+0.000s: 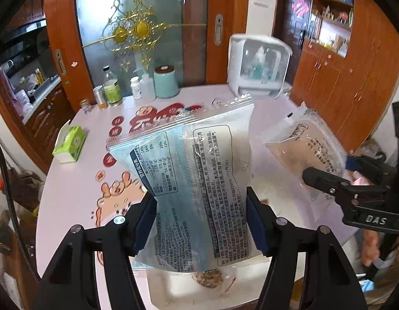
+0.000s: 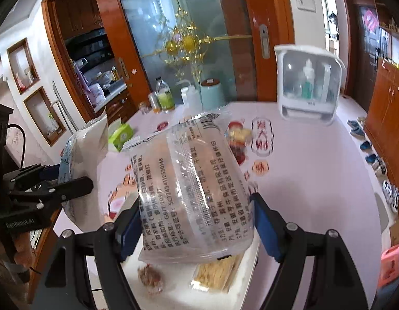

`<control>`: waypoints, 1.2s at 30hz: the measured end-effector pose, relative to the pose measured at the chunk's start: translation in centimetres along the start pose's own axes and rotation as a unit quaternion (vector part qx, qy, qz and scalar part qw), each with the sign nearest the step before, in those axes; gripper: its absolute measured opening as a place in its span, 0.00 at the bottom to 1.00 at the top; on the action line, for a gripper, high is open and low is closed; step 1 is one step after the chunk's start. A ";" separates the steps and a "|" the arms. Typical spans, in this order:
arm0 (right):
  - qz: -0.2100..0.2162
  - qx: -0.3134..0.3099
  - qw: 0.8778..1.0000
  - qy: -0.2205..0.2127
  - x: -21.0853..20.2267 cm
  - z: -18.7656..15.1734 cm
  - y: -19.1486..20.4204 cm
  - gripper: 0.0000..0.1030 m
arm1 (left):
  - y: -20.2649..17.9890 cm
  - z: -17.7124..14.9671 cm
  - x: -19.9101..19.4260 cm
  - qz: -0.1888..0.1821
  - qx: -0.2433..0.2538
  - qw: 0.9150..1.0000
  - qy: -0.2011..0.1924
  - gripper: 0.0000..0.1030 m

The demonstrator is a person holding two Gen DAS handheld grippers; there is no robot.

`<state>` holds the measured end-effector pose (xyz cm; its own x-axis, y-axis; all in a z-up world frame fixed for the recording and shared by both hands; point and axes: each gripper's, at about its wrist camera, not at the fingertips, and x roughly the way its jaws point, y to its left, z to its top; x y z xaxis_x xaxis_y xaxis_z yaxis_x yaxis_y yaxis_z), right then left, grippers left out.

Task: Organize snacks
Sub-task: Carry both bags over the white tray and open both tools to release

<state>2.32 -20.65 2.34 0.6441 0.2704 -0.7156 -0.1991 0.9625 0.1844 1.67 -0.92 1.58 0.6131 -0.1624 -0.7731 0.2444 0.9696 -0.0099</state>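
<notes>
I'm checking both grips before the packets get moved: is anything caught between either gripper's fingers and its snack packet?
Nothing visible. The left gripper presses its blue pads straight onto the blue-and-white printed snack packet, and the right gripper does likewise on the clear printed snack packet. Both packets hang above the pink table.

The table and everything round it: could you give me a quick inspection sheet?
Surface: pink table with cartoon prints.
Job's things: white-and-blue snack packet and clear snack packet, both lifted; white tray below holds more snacks.
Clutter: tissue box, bottles, teal canister, white cabinet.
Grippers: left tool clamps the white-and-blue packet; right tool clamps the clear one.
Cables: black cable at left edge.
Surroundings: wooden cupboards, glass door.
</notes>
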 end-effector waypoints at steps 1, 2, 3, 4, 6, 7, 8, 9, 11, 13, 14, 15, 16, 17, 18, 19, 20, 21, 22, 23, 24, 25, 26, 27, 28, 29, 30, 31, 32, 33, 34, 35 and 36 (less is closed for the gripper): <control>-0.004 0.003 1.000 0.007 0.2 -0.9 0.1 0.76 | -0.2 -0.7 0.6 0.003 0.002 1.000 0.008 0.62; -0.006 0.004 1.000 0.012 0.5 -1.3 0.2 0.76 | -0.4 -1.3 1.2 0.005 0.003 1.000 0.018 0.62; -0.008 0.008 1.000 0.022 0.9 -2.0 0.2 0.76 | -0.6 -2.0 1.9 0.006 0.001 1.000 0.030 0.62; -0.008 0.010 0.999 0.030 1.1 -2.7 0.2 0.76 | -0.7 -2.8 2.7 0.003 -0.002 0.999 0.046 0.62; -0.009 0.015 0.998 0.055 2.1 -4.1 0.2 0.76 | -0.8 -3.9 4.0 -0.001 -0.006 0.998 0.068 0.62; -0.011 0.016 0.998 0.064 2.4 -4.6 0.1 0.76 | -0.8 -4.5 4.5 0.002 -0.007 0.997 0.078 0.62; -0.014 0.017 0.997 0.073 2.8 -5.1 0.2 0.76 | -0.9 -5.0 4.9 0.004 -0.007 0.996 0.086 0.62; -0.015 0.019 0.996 0.084 3.2 -5.7 0.1 0.76 | -0.9 -5.4 5.3 0.004 -0.008 0.996 0.093 0.62; -0.018 0.023 0.995 0.098 3.7 -6.6 0.1 0.76 | -0.8 -6.1 6.0 0.002 -0.014 0.994 0.106 0.62; -0.017 0.026 0.994 0.108 4.2 -7.0 0.1 0.77 | -0.7 -6.3 6.6 0.003 -0.018 0.993 0.116 0.64; -0.015 0.028 0.993 0.116 4.6 -7.3 0.2 0.78 | -0.7 -6.4 7.0 0.003 -0.019 0.992 0.122 0.65; -0.014 0.027 0.992 0.122 4.9 -7.5 0.3 0.82 | -0.6 -6.5 7.3 0.000 -0.021 0.991 0.131 0.70; -0.016 0.026 0.991 0.129 5.2 -7.7 0.3 0.83 | -0.6 -6.7 7.6 -0.004 -0.023 0.990 0.140 0.78; -0.021 0.025 0.991 0.131 5.4 -7.9 0.5 0.84 | -0.5 -6.8 7.8 -0.005 -0.027 0.989 0.144 0.81; -0.024 0.023 0.991 0.128 5.5 -8.1 0.6 0.88 | -0.4 -6.8 7.8 -0.002 -0.029 0.989 0.146 0.86; -0.028 0.020 0.992 0.123 5.4 -8.1 0.8 0.93 | -0.3 -6.8 7.9 0.003 -0.030 0.989 0.145 0.89; -0.033 0.015 0.992 0.118 5.4 -8.1 1.0 0.94 | -0.2 -6.8 7.9 0.008 -0.030 0.989 0.145 0.90; -0.036 0.010 0.993 0.109 5.1 -8.0 1.1 0.95 | -0.1 -6.7 8.0 0.010 -0.031 0.989 0.145 0.90; -0.036 0.008 0.994 0.103 5.0 -7.9 1.2 0.96 | 0.0 -6.7 8.0 0.014 -0.033 0.989 0.145 0.90; -0.036 0.005 0.995 0.098 4.8 -7.7 1.4 0.96 | 0.0 -6.7 8.0 0.016 -0.034 0.989 0.145 0.90; -0.036 0.002 0.995 0.095 4.7 -7.6 1.5 0.96 | 0.1 -6.6 8.1 0.017 -0.034 0.989 0.145 0.90; -0.034 0.000 0.995 0.093 4.6 -7.4 1.6 0.96 | 0.2 -6.5 8.0 0.018 -0.034 0.989 0.144 0.90; -0.031 -0.001 0.995 0.092 4.6 -7.3 1.7 0.96 | 0.2 -6.4 8.0 0.019 -0.034 0.989 0.143 0.90; -0.029 -0.003 0.995 0.092 4.6 -7.3 1.9 0.96 | 0.2 -6.4 8.0 0.020 -0.034 0.989 0.142 0.90; -0.027 -0.004 0.995 0.093 4.6 -7.2 2.0 0.96 | 0.2 -6.3 8.0 0.023 -0.034 0.989 0.142 0.90; -0.024 -0.006 0.995 0.094 4.7 -7.2 2.2 0.96 | 0.2 -6.2 8.0 0.024 -0.033 0.989 0.142 0.90; -0.022 -0.007 0.995 0.095 4.7 -7.2 2.3 0.96 | 0.2 -6.2 8.0 0.025 -0.034 0.989 0.143 0.90; -0.020 -0.008 0.995 0.096 4.8 -7.2 2.3 0.96 | 0.2 -6.1 8.0 0.025 -0.034 0.989 0.142 0.90; -0.018 -0.009 0.995 0.097 4.8 -7.2 2.4 0.96 | 0.2 -6.1 8.0 0.025 -0.034 0.989 0.142 0.90; -0.017 -0.011 0.995 0.098 4.8 -7.2 2.5 0.96 | 0.3 -6.0 8.0 0.026 -0.033 0.989 0.142 0.90; -0.017 -0.011 0.995 0.099 4.8 -7.2 2.6 0.96 | 0.3 -6.0 8.0 0.027 -0.033 0.989 0.142 0.90; -0.017 -0.012 0.995 0.099 4.8 -7.1 2.7 0.96 | 0.3 -6.0 8.0 0.027 -0.033 0.989 0.142 0.90; -0.017 -0.011 0.995 0.099 4.8 -7.1 2.7 0.96 | 0.3 -6.0 8.0 0.026 -0.033 0.989 0.142 0.90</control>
<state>-0.39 -16.93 -5.42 0.4934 0.2264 -0.8398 -0.1982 0.9694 0.1449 2.18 -0.81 -8.40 0.3854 -0.0622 -0.9206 0.1618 0.9868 0.0010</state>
